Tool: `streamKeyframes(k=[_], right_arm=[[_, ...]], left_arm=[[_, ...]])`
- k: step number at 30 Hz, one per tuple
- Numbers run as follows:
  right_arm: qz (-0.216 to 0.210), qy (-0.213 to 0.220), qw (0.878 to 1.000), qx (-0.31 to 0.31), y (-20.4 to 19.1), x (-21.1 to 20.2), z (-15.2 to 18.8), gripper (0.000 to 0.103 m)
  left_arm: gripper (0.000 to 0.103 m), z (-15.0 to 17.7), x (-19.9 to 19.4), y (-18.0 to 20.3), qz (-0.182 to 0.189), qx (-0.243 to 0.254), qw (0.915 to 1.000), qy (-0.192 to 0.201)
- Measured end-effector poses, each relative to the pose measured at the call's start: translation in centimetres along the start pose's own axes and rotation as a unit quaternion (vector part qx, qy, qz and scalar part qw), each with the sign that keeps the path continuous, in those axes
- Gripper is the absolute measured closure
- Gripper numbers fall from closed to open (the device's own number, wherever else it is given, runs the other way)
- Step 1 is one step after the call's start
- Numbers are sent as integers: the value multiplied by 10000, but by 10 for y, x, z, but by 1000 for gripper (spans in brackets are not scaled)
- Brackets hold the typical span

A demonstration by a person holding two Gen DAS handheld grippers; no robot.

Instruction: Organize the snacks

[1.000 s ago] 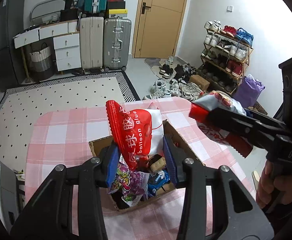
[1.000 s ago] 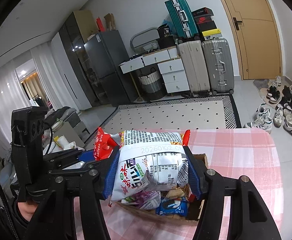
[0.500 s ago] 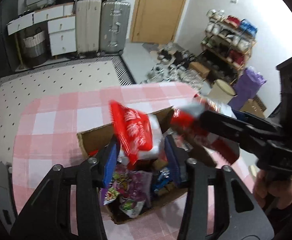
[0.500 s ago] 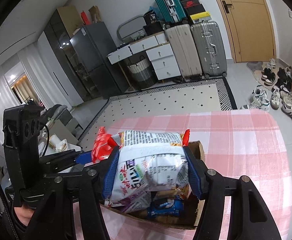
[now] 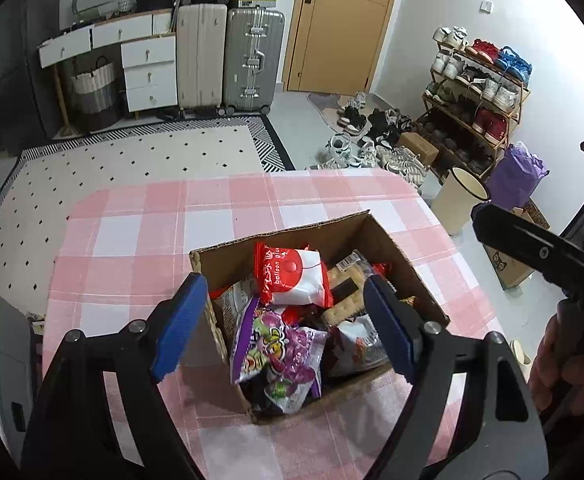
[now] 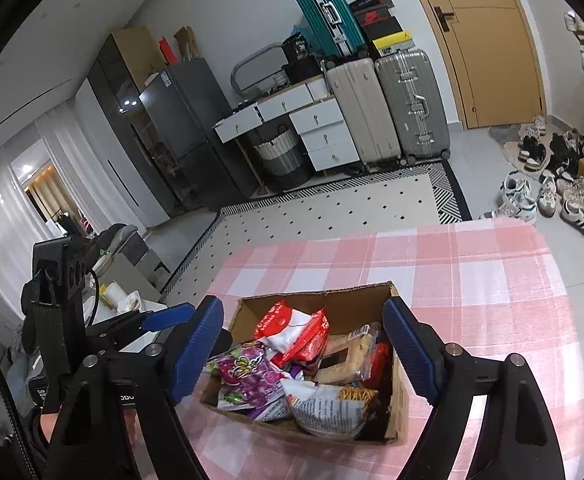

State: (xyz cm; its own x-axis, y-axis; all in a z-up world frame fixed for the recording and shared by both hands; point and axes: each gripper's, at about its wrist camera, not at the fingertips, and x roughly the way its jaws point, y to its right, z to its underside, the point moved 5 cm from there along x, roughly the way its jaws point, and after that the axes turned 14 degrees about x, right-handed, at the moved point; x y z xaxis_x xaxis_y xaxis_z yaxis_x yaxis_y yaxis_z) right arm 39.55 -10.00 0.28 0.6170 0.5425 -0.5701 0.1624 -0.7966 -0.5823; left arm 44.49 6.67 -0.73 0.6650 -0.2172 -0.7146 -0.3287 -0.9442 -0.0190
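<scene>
Currently both grippers are hovering over the table (image 5: 132,216), a pink-and-white checked cloth covering it, with nothing between their fingers.

Left gripper (image 5: 284,320) is sitting above the near-left part of the cardboard box (image 5: 391,240), jaws spread wide, blue pads straddling most of the box's width. Right gripper (image 6: 303,344) is hanging above the same box from the near side, jaws also wide apart, empty. In the left wrist view the right gripper's black body is showing at the right edge with the person's hand (image 5: 563,364) wrapping its handle; its jaw state is not readable from there, only from its own camera.

Box is sitting open-topped toward the table's near edge, roughly mid-width, well apart from the far edge. It is holding a loose pile of snacks:
- purple grape-print packet (image 5: 276,344) lying at the near-left side, tilting up over the box's near wall
- red-and-white "balloon glue" packet (image 5: 292,276) lying on top of the pile toward the far-left corner
- white chip bag with printed text (image 6: 327,408) resting at the near side, leaning on the near wall
- clear-wrapped biscuit pack (image 6: 351,356) lying at the right side, beside the red-and-white packet

Smaller items under the pile are too covered to tell.
</scene>
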Motion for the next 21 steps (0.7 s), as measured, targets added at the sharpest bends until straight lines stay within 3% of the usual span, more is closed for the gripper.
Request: streamKeyframes(k=[5,13,16,17,21], right_arm=[[-17,147,9998,-154,-11,-18,2,15],[-56,531,9972,-532,-29,-60,11,6],[-83,644,9959,-622,-32,-78,20,4],[-78,684,9954,-662,-32,-83,24,4],[-46,1088,9908,-805,-30,-117,42,4]], left_arm=[[22,7,-31,8,-424,31,9991,66],[15,12,-91,31,-574,113,9967,560],[8,15,-113,39,-659,158,9948,761],[0,18,-122,41,-729,171,9931,908],[0,34,-148,50,-662,204,9901,1224]])
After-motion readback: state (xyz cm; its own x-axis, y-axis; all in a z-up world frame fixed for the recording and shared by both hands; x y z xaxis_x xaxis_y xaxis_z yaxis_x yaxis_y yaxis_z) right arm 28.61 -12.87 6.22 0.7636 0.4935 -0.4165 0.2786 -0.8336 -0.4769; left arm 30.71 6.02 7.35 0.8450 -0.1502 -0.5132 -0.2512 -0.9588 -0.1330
